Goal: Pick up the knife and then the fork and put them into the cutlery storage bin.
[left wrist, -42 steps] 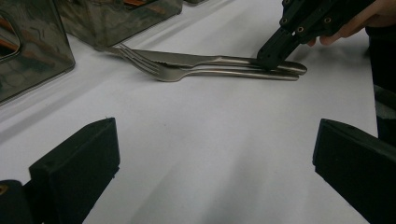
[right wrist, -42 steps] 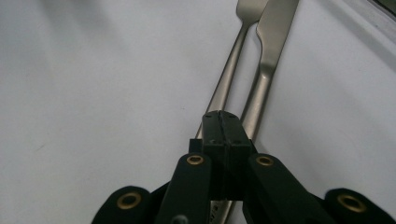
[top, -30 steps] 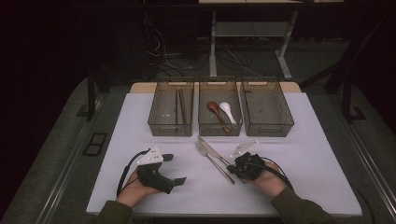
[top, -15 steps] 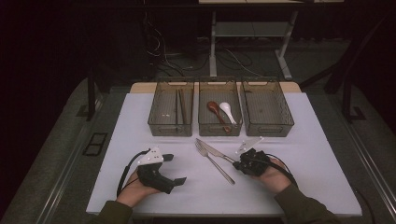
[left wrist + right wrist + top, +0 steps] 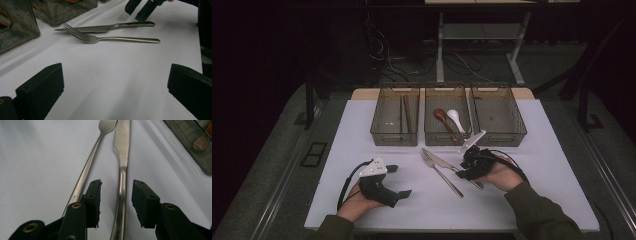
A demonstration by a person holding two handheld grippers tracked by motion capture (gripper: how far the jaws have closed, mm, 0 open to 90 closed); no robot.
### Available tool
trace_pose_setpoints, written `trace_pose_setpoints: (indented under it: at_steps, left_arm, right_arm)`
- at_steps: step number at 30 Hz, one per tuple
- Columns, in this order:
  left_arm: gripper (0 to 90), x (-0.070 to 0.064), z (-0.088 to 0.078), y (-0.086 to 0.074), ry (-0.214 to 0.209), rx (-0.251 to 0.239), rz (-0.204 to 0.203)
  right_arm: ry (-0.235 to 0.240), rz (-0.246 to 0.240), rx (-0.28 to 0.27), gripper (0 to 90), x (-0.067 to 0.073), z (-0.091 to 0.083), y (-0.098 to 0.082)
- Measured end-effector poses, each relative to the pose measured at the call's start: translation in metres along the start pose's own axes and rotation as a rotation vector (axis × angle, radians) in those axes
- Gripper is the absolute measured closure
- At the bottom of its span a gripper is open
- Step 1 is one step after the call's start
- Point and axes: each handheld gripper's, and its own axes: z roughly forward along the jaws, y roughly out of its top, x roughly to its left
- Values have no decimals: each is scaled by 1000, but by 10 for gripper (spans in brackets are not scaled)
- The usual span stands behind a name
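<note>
Okay, quick count. Two grippers, one in each of my hands. My right gripper (image 5: 116,202) has just been opening its jaws; they now stand partly apart, either side of the knife (image 5: 121,165) handle, and the pads do not press on it. The knife lies flat on the white table (image 5: 537,190). One knife, one fork (image 5: 86,170), lying side by side and near each other on the table, crossing close to their tips in the left gripper view. The fork handle passes just outside one jaw of my right gripper.

My left gripper (image 5: 112,92) has its jaws wide apart, nothing between them, just bare table. In the high view it (image 5: 382,185) sits at the near left, well apart from the cutlery, with my right gripper (image 5: 469,167) over the knife handle end.

Three clear bins in a row at the far side of the table. Left bin (image 5: 384,125): long dark sticks, looks like one pair of chopsticks (image 5: 407,114), exact count hard to tell. Middle bin (image 5: 432,131): two spoons, one brown spoon (image 5: 441,116) and one white spoon (image 5: 455,118). Right bin (image 5: 514,130): I see nothing in it.

Fork and knife lie just in front of the middle bin, both outside the bins.
</note>
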Motion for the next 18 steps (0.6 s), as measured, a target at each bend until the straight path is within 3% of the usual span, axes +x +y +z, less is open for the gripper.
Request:
trace_pose_setpoints:
  at_steps: [9, 18]
  left_arm:
    - [0, 0, -1, 0, -3, -1, -1]
    - [0, 1, -1, 0, -4, -2, -1]
  right_arm:
    - [4, -63, 154, 647, -8, 17, 32]
    - [13, -52, 291, 705, -13, 30, 43]
